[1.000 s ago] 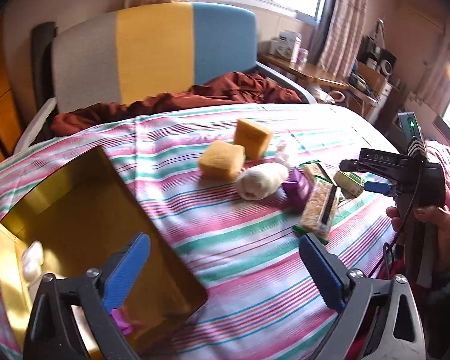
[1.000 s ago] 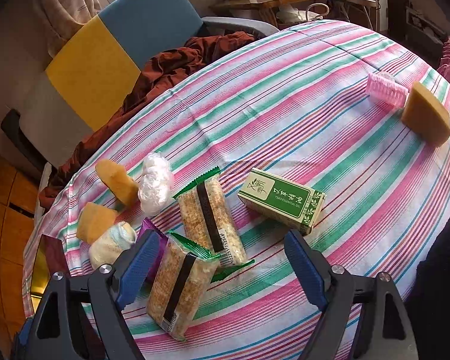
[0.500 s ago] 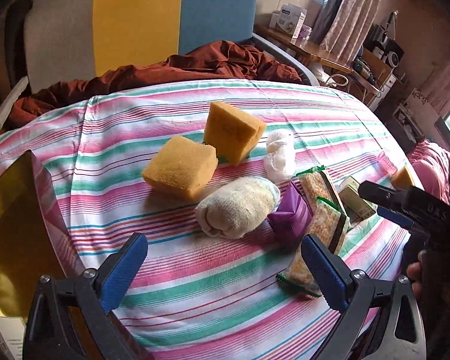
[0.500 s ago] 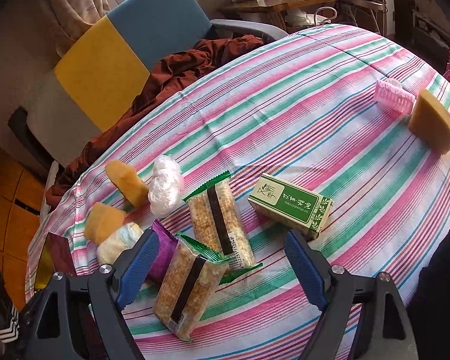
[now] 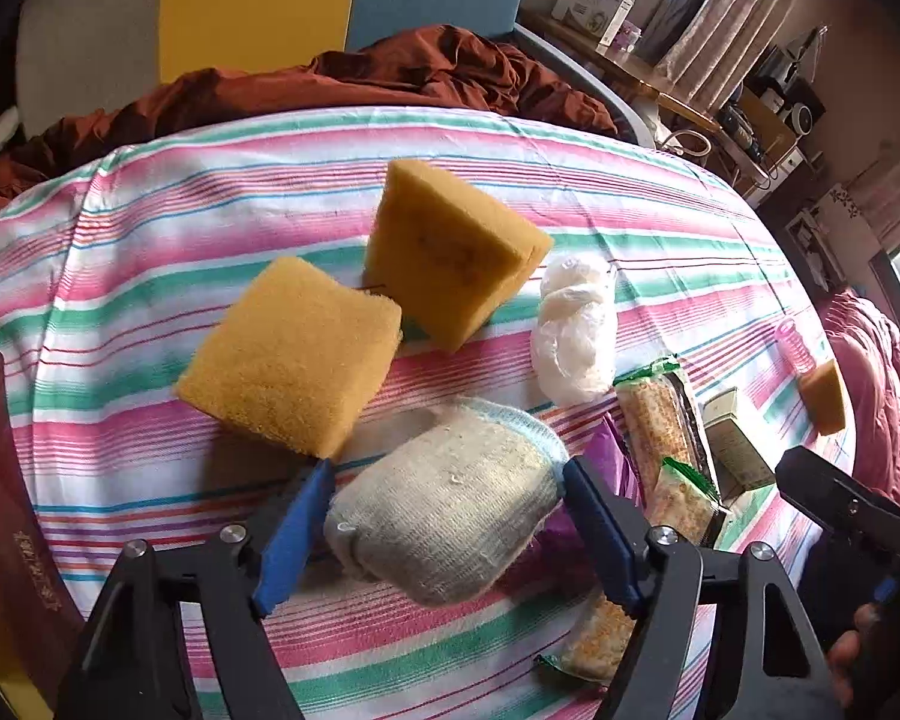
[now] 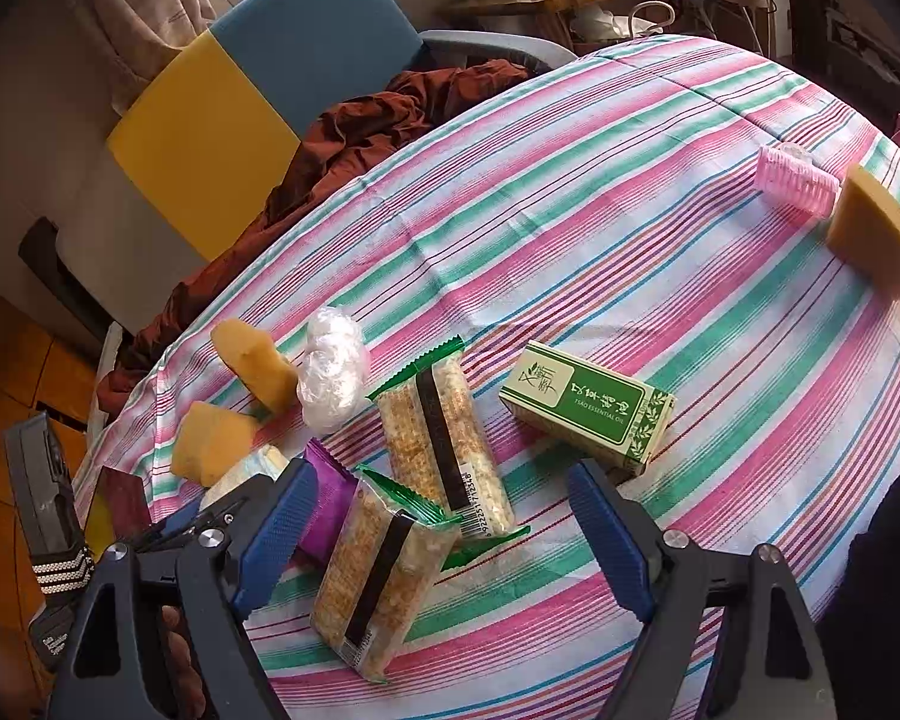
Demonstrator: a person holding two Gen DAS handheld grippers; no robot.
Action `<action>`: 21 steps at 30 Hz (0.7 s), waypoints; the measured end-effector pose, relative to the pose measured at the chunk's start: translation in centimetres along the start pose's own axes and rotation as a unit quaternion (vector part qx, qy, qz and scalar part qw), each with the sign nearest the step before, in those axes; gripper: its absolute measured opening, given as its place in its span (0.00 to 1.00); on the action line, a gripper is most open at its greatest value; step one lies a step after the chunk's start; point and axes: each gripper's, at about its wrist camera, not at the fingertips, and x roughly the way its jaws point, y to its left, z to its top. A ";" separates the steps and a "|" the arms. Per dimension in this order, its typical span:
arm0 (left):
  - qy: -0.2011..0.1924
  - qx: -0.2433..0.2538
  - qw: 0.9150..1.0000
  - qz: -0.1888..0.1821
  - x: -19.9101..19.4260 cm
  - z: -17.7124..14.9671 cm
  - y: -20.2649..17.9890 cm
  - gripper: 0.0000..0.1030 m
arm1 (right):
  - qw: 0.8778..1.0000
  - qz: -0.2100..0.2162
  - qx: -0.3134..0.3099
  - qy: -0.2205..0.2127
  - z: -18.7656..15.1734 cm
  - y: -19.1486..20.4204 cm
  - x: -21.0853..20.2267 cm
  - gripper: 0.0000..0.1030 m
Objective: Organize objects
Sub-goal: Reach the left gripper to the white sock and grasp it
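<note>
The left gripper sat low over the pink, green and white striped tablecloth, its blue pads spread to either side of a rolled, off-white knitted sock with a pale blue cuff; the pads stood at the sock's two ends, but whether they pressed on it I could not tell. Taking the sock as the landmark, a square orange sponge block lay just beyond it to the left, a second orange sponge block stood tilted on edge behind that one, and a crumpled clear plastic wad lay beyond the sock to the right. A purple foil packet showed beside the sock's right end. The right gripper hung released, its jaws wide apart, over the nearer of two clear-wrapped puffed-rice bars with green ends; the farther rice bar lay touching it. A green and cream oil carton lay right of the bars, away from the sock, and a pink ribbed roller and an orange sponge wedge sat well apart at the far right. A rust-red blanket lay bunched behind the table.
</note>
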 end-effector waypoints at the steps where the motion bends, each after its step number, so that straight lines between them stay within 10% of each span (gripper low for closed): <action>1: -0.006 0.001 1.000 -0.003 -0.2 -0.4 0.1 0.74 | 1.000 -0.001 0.000 0.000 0.0 0.0 0.0 0.85; 21: -0.046 0.085 0.995 0.013 -6.8 -13.8 -3.5 0.69 | 1.000 0.013 0.004 0.018 -0.2 0.1 0.4 0.85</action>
